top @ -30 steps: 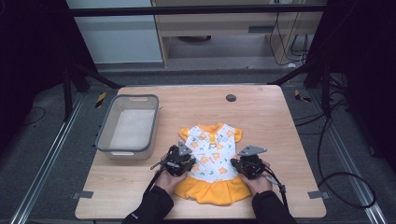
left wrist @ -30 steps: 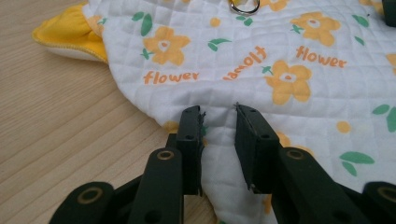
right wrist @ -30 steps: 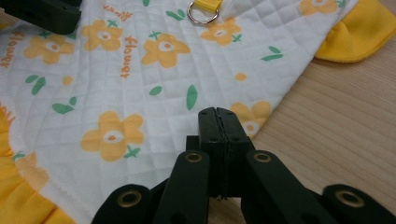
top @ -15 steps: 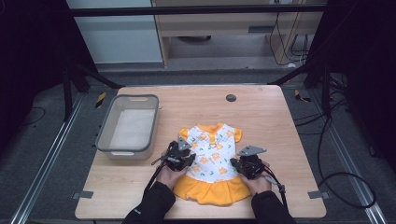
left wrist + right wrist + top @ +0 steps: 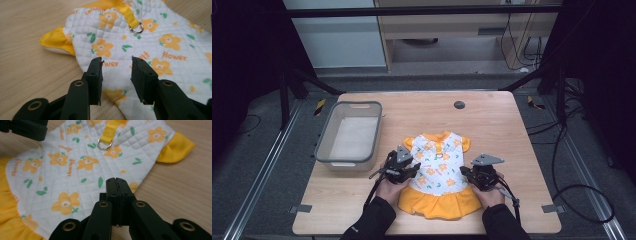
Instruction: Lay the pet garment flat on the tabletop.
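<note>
Left tongs (image 5: 116,66) released, right tongs (image 5: 117,185) clenched, both at a small flowered dress (image 5: 438,165) near the table's (image 5: 492,125) front edge

Item, left to right: grey bin (image 5: 349,134) by the left edge, apparently vacant; left tongs gaping over the dress's left side seam, nothing gripped; dress spread flat, collar toward the far edge, orange skirt toward the person; right tongs pressed together at the right side seam, whether pinching cloth cannot be told. Judged early: dress laid out, no fold or lift made

Left hand-held gripper (image 5: 411,169) has edged slightly toward the dress (image 5: 438,172).
</note>
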{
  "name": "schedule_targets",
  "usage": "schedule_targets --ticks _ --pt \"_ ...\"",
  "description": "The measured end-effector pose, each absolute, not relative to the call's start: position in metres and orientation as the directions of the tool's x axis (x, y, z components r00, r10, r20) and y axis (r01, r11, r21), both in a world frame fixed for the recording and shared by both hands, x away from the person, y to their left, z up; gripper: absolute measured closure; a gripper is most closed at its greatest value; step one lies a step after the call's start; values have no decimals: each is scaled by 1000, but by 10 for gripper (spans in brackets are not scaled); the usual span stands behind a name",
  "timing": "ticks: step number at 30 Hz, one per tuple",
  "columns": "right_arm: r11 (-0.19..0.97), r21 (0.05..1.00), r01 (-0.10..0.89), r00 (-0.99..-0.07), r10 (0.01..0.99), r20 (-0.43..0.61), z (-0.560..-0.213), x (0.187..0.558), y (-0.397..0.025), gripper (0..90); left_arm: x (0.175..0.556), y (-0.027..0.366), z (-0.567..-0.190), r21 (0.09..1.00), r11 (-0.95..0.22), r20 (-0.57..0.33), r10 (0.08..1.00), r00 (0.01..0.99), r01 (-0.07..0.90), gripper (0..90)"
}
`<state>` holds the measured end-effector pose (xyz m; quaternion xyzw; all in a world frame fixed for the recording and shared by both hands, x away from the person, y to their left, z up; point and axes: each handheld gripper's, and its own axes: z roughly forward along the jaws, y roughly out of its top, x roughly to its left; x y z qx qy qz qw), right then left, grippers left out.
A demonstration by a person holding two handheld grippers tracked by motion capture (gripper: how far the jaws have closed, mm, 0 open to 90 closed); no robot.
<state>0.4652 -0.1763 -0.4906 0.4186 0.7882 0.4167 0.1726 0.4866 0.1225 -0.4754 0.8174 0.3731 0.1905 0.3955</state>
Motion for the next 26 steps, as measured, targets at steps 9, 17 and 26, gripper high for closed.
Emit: schedule_targets --ticks 9,17,26 --pt "199 849 489 -547 828 121 -469 446 -213 900 451 163 -455 805 -400 10 746 666 437 627" --pt "157 862 482 -503 855 126 -466 429 -245 820 422 214 -457 808 -337 -39 788 615 483 665" --pt "108 851 514 -385 916 116 -478 419 -275 475 401 258 -466 811 -284 -32 853 522 512 534"
